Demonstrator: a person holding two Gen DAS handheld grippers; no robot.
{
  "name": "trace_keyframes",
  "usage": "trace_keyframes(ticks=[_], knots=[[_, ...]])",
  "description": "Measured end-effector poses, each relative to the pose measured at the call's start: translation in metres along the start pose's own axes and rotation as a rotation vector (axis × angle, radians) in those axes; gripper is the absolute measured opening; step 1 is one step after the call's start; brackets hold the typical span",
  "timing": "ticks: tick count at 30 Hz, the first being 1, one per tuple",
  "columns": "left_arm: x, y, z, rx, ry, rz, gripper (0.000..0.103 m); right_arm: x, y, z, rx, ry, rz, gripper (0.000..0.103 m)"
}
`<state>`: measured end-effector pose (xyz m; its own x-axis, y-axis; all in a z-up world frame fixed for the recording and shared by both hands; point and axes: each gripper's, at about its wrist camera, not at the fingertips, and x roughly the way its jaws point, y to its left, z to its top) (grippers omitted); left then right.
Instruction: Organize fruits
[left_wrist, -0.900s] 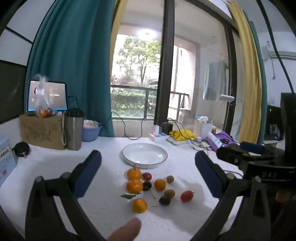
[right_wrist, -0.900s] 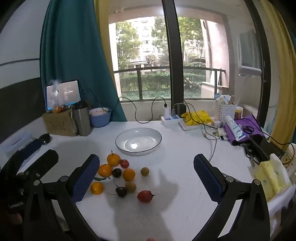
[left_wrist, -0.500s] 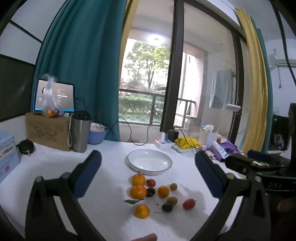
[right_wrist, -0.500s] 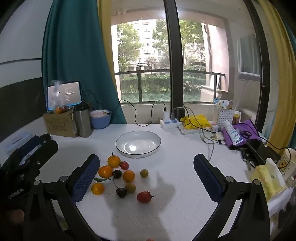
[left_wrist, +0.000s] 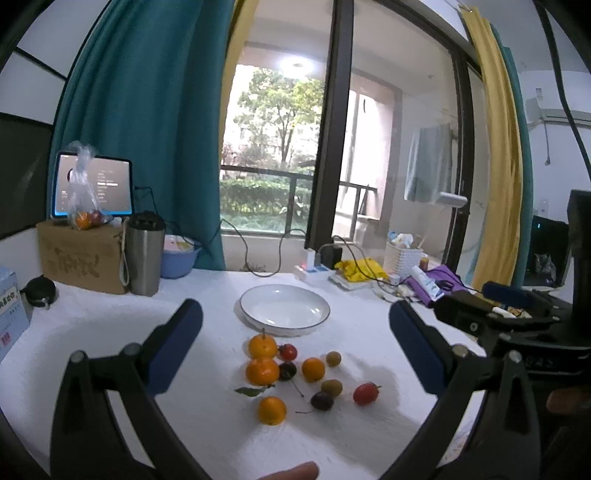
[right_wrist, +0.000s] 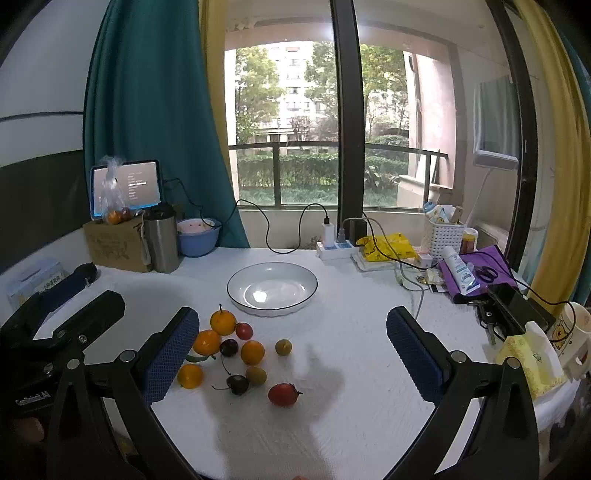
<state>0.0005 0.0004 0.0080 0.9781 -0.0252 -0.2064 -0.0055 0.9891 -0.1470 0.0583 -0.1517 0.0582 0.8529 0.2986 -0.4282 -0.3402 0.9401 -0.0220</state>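
An empty white plate (left_wrist: 284, 311) (right_wrist: 272, 290) sits mid-table. In front of it lie several small fruits: oranges (left_wrist: 262, 370) (right_wrist: 252, 352), dark cherries (left_wrist: 321, 400) (right_wrist: 237, 384), small green-brown fruits (left_wrist: 333, 358) (right_wrist: 283, 347) and a red fruit (left_wrist: 365, 393) (right_wrist: 283, 394). My left gripper (left_wrist: 295, 347) is open and empty, held above the near table, behind the fruits. My right gripper (right_wrist: 291, 350) is open and empty, also above the near edge. Each gripper shows in the other's view: the right (left_wrist: 509, 321), the left (right_wrist: 55, 332).
A steel tumbler (right_wrist: 161, 242), blue bowl (right_wrist: 197, 236), cardboard box (right_wrist: 116, 242) with a fruit bag and a tablet stand back left. A power strip (right_wrist: 336, 249), yellow bag, white basket (right_wrist: 441, 232), purple pouch, phone and tissues (right_wrist: 528, 358) crowd the right side.
Both grippers have tilted up and drawn back slightly, so the fruits and plate sit a little lower in view. Both stay open. No fruit has moved.
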Motion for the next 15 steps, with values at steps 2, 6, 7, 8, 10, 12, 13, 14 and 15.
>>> trace_keyframes(ticks=[2,6,7,8,10,12,13,14,15], knots=[[-0.0001,-0.0009,-0.0002,0.003,0.003,-0.001,0.102,-0.0008,0.0010,-0.0004,-0.002,0.000,0.001,0.103],[-0.0012,-0.0021,0.0005,0.004,0.005,-0.007,0.102,0.0008,0.0012,0.0000,0.000,0.002,0.004,0.103],[-0.0010,-0.0021,0.0004,0.005,0.005,-0.005,0.102,0.0013,0.0016,-0.0001,0.000,0.003,0.003,0.103],[-0.0009,-0.0021,0.0000,0.006,0.008,-0.006,0.102,0.0009,0.0016,-0.0005,0.001,0.003,0.004,0.103],[-0.0009,-0.0028,-0.0002,0.007,0.013,-0.013,0.102,0.0010,0.0013,0.0000,0.001,0.002,0.003,0.103],[-0.0013,-0.0036,-0.0002,0.010,0.012,-0.015,0.102,0.0009,0.0015,-0.0002,0.000,0.000,0.001,0.103],[-0.0013,-0.0036,0.0001,0.011,0.011,-0.017,0.102,0.0009,0.0012,-0.0002,0.000,0.000,0.001,0.103],[-0.0016,-0.0042,-0.0001,0.013,0.011,-0.020,0.102,0.0010,0.0012,-0.0002,0.001,0.000,0.001,0.103],[-0.0017,-0.0046,-0.0001,0.015,0.011,-0.021,0.102,0.0014,0.0016,0.0000,0.000,0.000,0.000,0.103]])
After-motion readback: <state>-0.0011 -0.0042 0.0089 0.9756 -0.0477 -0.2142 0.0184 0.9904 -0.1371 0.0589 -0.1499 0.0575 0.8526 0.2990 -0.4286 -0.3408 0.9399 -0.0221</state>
